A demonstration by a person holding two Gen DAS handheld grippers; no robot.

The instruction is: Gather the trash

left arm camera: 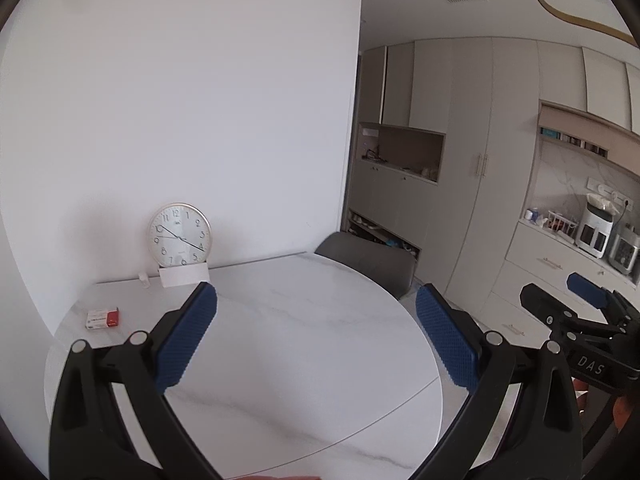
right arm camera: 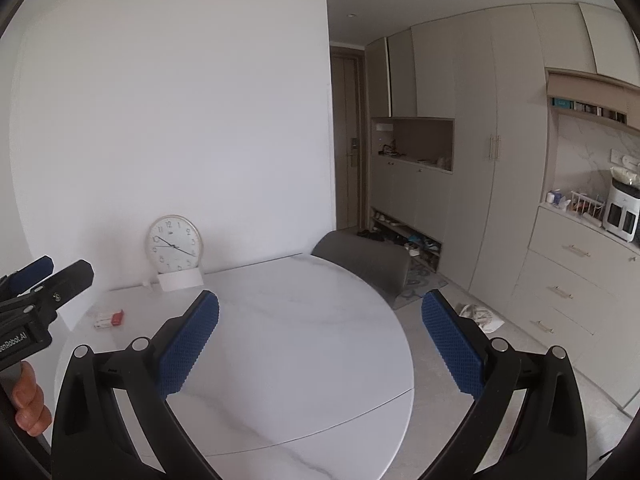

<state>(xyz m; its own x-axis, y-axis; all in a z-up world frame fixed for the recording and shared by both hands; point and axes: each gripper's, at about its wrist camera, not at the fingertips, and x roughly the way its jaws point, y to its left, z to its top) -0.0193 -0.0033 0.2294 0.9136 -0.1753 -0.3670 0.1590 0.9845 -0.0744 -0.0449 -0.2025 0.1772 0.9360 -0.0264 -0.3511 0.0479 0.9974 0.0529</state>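
The left gripper (left arm camera: pixel 316 330) hangs over the marble tabletop (left arm camera: pixel 304 340) with its blue pads spread wide and nothing between them. The right gripper (right arm camera: pixel 320 336) is spread the same way, also empty, above the tabletop's near half.

In the left wrist view the right gripper's body shows a plate reading "DAS"; in the right wrist view the left gripper's body carries lettering that reads in part "enRobot.AI", with a hand (right arm camera: pixel 28 400) wrapped around its handle.

The landmark is a round clock (left arm camera: pixel 180 236) that leans against the white wall at the tabletop's back edge, propped in a white stand (left arm camera: pixel 184 275). Its numerals are legible. Just left of the stand sits a small white bottle (left arm camera: pixel 144 280). Nearer the grippers and left of the clock lies a small red and white box (left arm camera: pixel 103 318), flat on the tabletop close to its left edge; its print is too small to read.

From the clock forward the tabletop is bare marble, curving to a rounded edge on the right. A grey chair (left arm camera: pixel 370 262) is tucked at that edge, right of the clock.

Only the right wrist view shows a crumpled white piece of trash (right arm camera: pixel 482 316) on the floor, well right of the clock beyond the tabletop edge, near the drawer cabinets (right arm camera: pixel 568 280).
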